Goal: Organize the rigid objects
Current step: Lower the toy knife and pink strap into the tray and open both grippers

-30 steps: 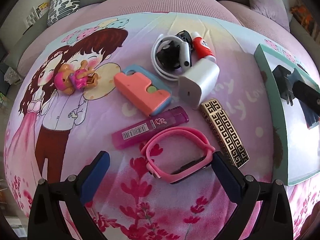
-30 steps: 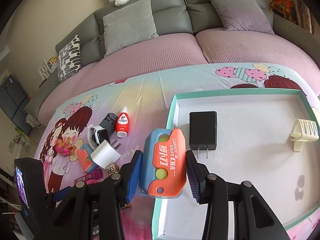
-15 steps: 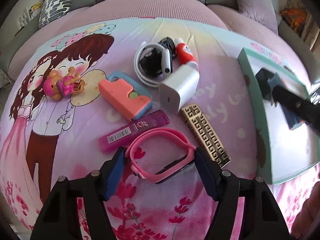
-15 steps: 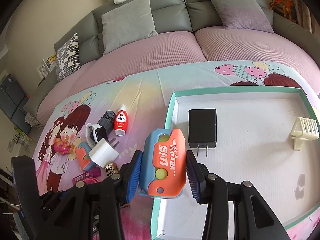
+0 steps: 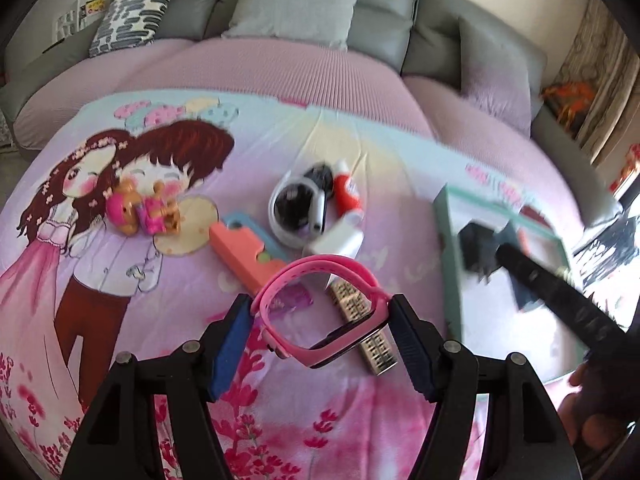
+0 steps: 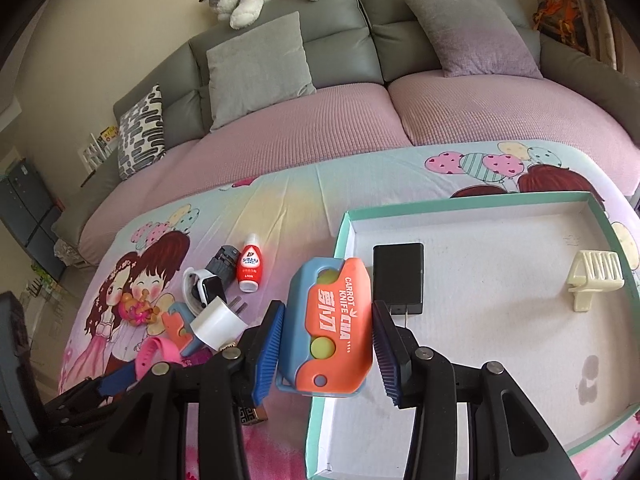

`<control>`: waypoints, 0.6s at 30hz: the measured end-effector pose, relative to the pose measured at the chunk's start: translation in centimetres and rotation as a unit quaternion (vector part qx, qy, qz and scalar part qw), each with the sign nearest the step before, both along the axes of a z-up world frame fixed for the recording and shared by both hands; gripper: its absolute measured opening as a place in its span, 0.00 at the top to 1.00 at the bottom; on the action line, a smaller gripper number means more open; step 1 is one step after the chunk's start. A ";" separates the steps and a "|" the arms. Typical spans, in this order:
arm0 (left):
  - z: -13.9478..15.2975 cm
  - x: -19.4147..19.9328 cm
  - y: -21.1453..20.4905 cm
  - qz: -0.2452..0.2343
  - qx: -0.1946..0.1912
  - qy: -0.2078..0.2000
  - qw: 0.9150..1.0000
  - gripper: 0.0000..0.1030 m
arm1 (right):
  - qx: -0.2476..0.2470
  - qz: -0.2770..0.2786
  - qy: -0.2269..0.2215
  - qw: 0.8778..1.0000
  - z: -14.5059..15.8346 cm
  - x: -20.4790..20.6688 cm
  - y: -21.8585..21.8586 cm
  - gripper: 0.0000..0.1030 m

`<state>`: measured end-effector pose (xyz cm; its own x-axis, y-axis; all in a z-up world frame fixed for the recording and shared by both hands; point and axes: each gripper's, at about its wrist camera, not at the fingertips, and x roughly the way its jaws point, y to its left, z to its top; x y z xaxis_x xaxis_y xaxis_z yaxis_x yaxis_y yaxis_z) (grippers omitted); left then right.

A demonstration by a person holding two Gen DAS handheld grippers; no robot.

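My left gripper [image 5: 320,332] is shut on a pink watch [image 5: 332,265], its pads pressing both sides of the looped band. The watch hangs tilted just above the cartoon-print cloth [image 5: 100,280]. My right gripper [image 6: 327,314] is shut on an orange and blue carrot knife toy [image 6: 332,320], held over the left rim of the teal-edged white tray [image 6: 520,200]. The tray holds a black charger [image 6: 398,276] and a cream clip [image 6: 596,276]. In the left wrist view the tray [image 5: 446,248] lies to the right, blurred.
On the cloth lie a salmon carrot knife [image 5: 244,252], a gold patterned bar [image 5: 374,350], a pink lighter [image 5: 296,300], a white charger [image 6: 218,320], a red and white bottle [image 6: 251,268], a white cable coil [image 5: 296,212] and a small doll [image 5: 136,212]. A sofa stands behind.
My left gripper closed on the pink watch and lifted it off the cloth, tilting up. The right gripper stayed still with the carrot knife toy.
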<state>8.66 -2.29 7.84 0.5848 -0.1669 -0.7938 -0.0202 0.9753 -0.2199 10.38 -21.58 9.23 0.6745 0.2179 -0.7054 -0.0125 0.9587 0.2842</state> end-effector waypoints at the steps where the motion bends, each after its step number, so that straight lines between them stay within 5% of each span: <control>1: 0.2 0.0 0.0 0.001 -0.003 -0.006 1.000 0.32 | -0.001 -0.003 0.000 1.000 0.0 0.0 -0.2 0.55; 12: 1.0 1.2 -5.5 -0.036 0.004 -0.033 0.999 0.32 | -0.042 -0.075 0.026 0.996 -0.6 -0.1 -4.9 0.55; 18: 0.1 1.5 -10.7 -0.101 0.019 -0.028 0.994 0.32 | -0.050 -0.132 0.050 0.989 -1.4 -0.5 -9.3 0.55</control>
<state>10.13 -13.02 7.95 0.5865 -0.2560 -0.7684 0.1884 0.9658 -0.1780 9.84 -30.93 7.79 0.6235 -0.0307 -0.7812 0.2650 0.9484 0.1743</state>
